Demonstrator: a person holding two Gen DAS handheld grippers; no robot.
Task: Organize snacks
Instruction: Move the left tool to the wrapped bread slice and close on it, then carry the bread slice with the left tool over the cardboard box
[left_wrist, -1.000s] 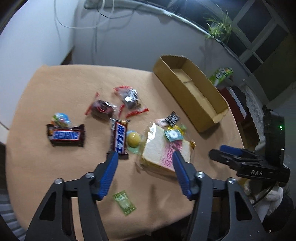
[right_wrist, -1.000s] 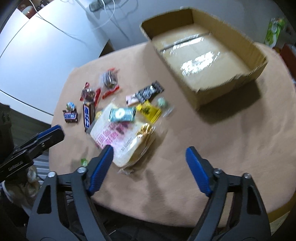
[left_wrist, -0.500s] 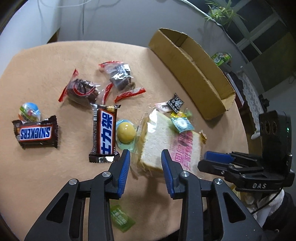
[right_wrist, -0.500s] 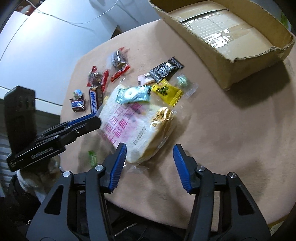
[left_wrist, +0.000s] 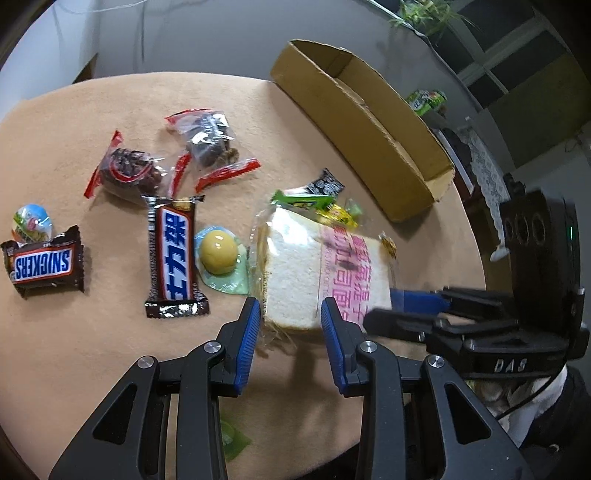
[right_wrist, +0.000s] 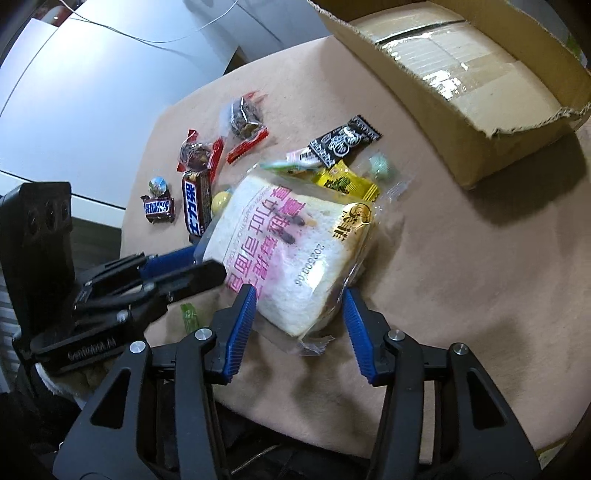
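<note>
A bagged slice of bread with pink print lies on the tan table, its near end tilted up; it also shows in the right wrist view. My left gripper straddles its near left corner with the jaws part open, not clamped. My right gripper straddles its other near corner, jaws open. Small packets rest at the bread's far edge. An open cardboard box lies beyond, seen as well in the right wrist view.
Left of the bread lie a yellow jelly cup, an upright Snickers bar, a sideways Snickers bar, a round candy and two red-ended nut packs. A green candy lies near the table's front edge.
Both grippers moved in on the bread from opposite corners. The left jaws narrowed, then widened a little around it. The bread's near end has lifted and a green packet slid off it.
</note>
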